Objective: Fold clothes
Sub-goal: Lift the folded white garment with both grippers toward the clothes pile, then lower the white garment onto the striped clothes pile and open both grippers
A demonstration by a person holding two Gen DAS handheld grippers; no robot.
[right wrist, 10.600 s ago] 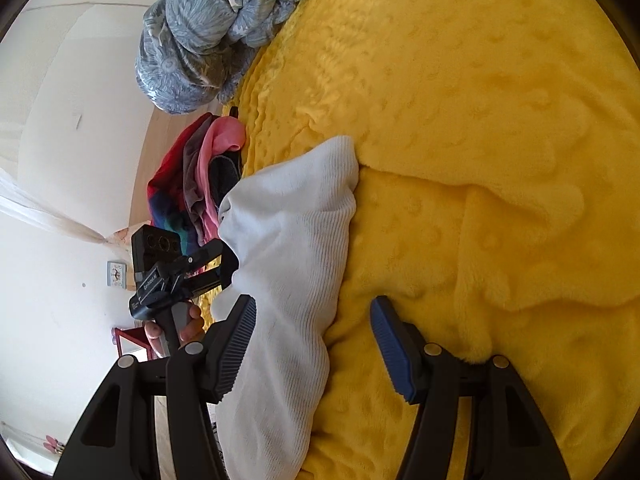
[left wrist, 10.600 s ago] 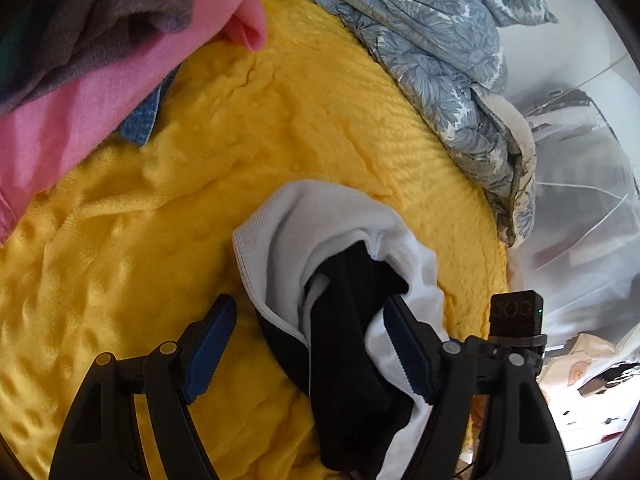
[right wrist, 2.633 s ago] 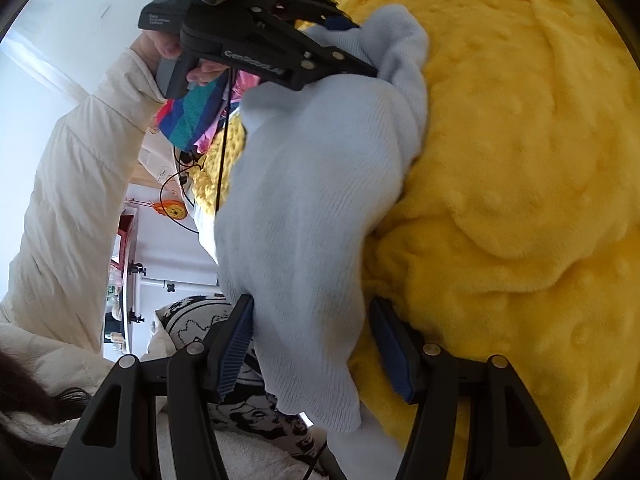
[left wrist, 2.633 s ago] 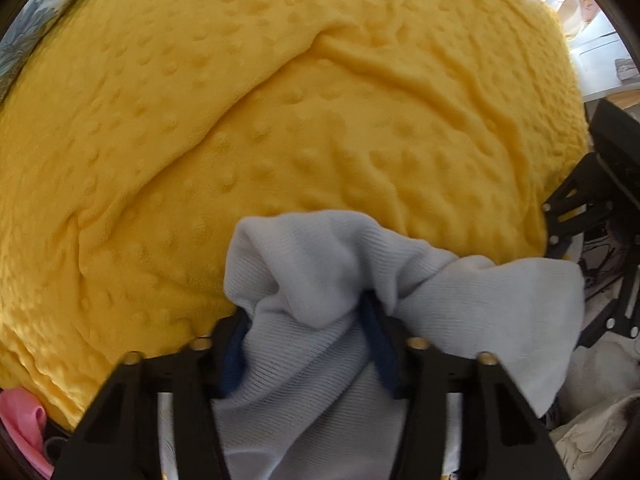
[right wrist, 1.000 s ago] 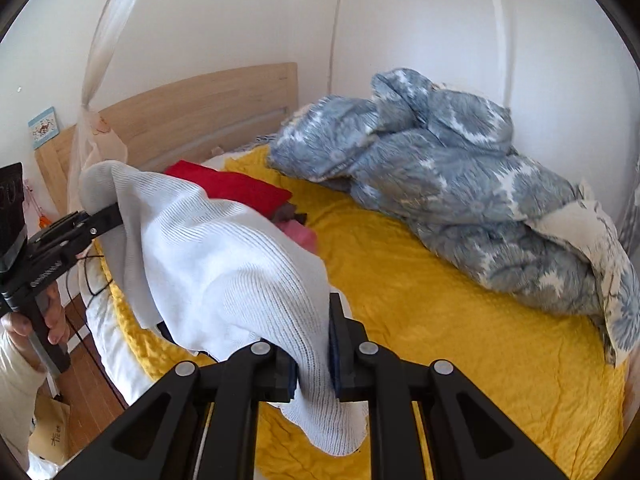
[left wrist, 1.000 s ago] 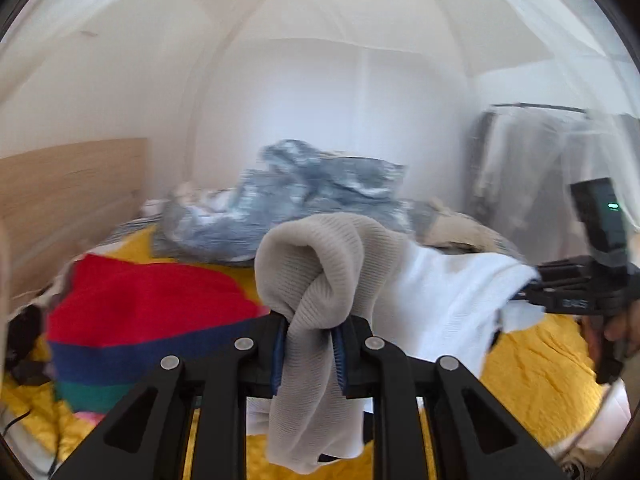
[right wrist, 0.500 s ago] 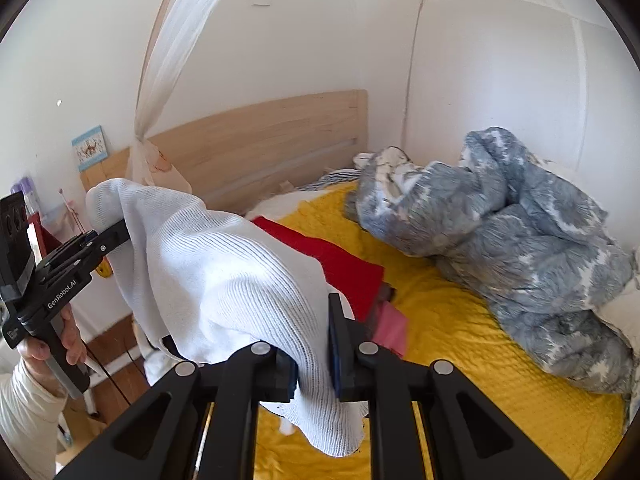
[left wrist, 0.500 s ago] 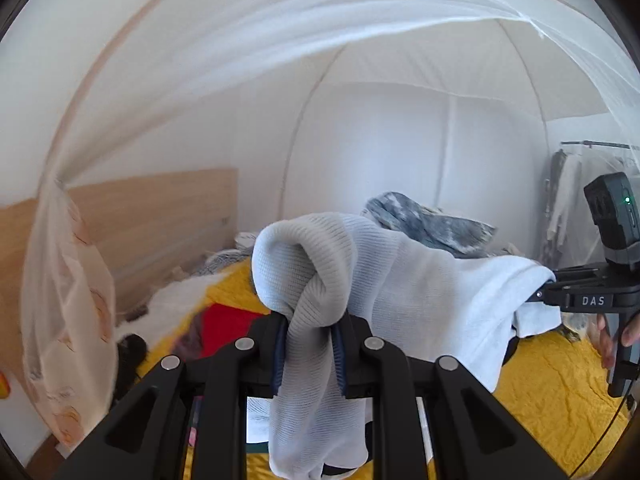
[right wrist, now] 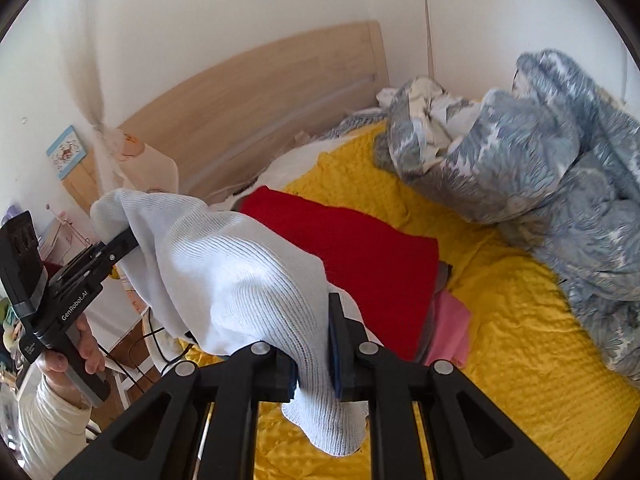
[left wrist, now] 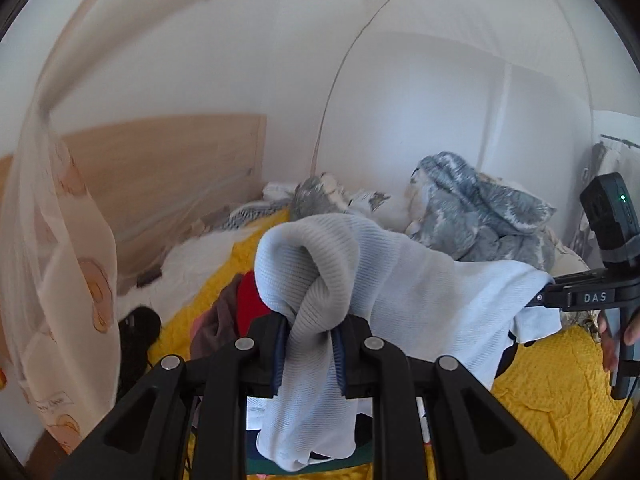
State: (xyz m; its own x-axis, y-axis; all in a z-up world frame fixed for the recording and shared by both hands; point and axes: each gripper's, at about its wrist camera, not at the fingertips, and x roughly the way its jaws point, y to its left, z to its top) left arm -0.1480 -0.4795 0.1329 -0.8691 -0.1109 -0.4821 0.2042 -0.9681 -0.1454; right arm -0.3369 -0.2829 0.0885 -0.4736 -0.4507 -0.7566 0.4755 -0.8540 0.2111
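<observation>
Item: white ribbed knit garment (left wrist: 416, 284), held up in the air over the bed, stretched betw. both grippers.

- L gripper (left wrist: 308, 354): jaws clamped on a bunched, rolled-over fold of the garment; cloth loops above the jaws and hangs below them. Seen from R wrist view (right wrist: 120, 246) at far left, gripping the garment's other end; a hand (right wrist: 74, 354) w/ a cream sleeve (right wrist: 44, 432) holds its handle.
- R gripper (right wrist: 314, 354): jaws closed on a fold of the same garment; loose end droops below them. In L wrist view it sits at the right edge (left wrist: 538, 300), marked "DAS", pinching a corner of the cloth.
- Garment sags slightly betw. the two grips; a dark piece shows under its lower edge in L view, can't tell what.

Surroundings:
- Bed w/ yellow dimpled blanket (right wrist: 520, 340).
- Red folded item (right wrist: 360, 264) on blanket, atop a grey layer and a pink cloth (right wrist: 450, 332); lies just beyond the R jaws.
- Blue-grey floral duvet (right wrist: 540, 168), crumpled, far side of bed.
- Pale wood headboard (right wrist: 260, 96) against white wall.
- Sheer netting (left wrist: 60, 260) w/ orange print, left of L view.
</observation>
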